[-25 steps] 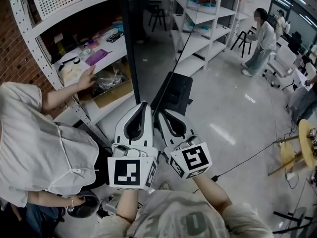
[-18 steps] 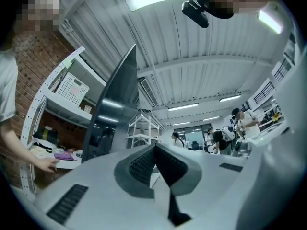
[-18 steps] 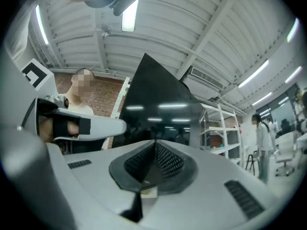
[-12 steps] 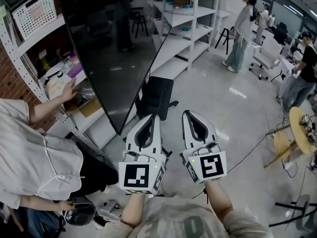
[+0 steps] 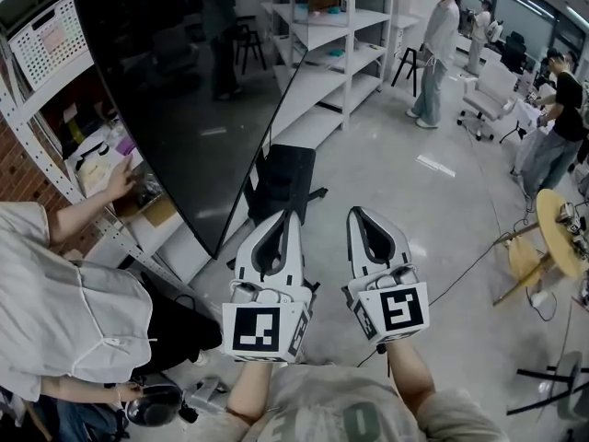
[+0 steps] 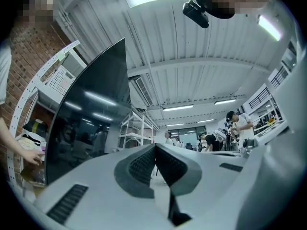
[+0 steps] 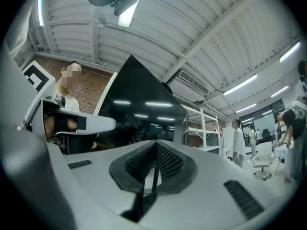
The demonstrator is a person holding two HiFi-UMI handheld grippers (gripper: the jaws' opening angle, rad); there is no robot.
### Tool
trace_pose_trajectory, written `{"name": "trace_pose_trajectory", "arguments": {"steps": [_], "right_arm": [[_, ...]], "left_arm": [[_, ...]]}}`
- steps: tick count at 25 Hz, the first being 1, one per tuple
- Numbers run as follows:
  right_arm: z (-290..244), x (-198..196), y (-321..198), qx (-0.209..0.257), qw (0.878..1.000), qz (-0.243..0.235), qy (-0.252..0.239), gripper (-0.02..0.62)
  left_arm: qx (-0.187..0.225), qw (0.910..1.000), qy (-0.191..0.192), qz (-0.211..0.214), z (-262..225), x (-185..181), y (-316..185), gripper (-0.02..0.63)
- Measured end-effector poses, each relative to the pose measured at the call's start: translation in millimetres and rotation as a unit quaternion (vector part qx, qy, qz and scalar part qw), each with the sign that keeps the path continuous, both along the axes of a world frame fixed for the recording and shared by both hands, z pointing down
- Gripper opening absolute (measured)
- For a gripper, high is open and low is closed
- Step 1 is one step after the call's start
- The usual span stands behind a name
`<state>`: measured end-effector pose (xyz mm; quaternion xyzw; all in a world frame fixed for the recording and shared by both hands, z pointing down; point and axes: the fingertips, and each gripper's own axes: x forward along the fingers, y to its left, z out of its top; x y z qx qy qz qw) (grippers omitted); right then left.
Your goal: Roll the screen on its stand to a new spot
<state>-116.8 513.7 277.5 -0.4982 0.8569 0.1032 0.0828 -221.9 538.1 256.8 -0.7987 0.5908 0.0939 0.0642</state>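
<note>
White shelving [image 5: 324, 79], brick wall [image 5: 20, 175] — standing person [image 5: 436, 55]

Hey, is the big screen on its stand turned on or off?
Off, it seems: the screen is uniformly black and shows only reflections of the room.

A white moulded shell is seen on the left claw [image 5: 291, 215] and on the right claw [image 5: 355, 212]. Each shell is narrowed to a rounded tip and cut by a black-rimmed teardrop opening. A left cube [image 5: 259, 331] with black square markers on white faces is fixed at the back of the one, and a right cube [image 5: 396, 309] of the same kind at the back of the other. In the gripper views, dark grey pads [image 6: 140, 165] with a fine dotted grain are shown, and slotted vents [image 6: 67, 203] are set into the shell. A pale grey-green shirt [image 5: 331, 411] with a large darker print and short sleeves is worn.
</note>
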Motion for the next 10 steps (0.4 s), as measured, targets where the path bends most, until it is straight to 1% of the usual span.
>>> {"name": "trace_pose_trajectory", "arguments": {"steps": [6,10], "right_arm": [[7.0,-5.7,-6.3,-0.005,1.0,-0.004,0.001,0.018],[-0.2,-8.3,-18.6,0.004,1.0,-0.001,0.0,0.018]], "left_arm": [[-0.007,1.0,-0.001,0.0,8.3,-4.9,-10.1,0.014],[0.004,1.0,-0.003,0.0,0.2,-8.3,-23.7,0.014]]}}
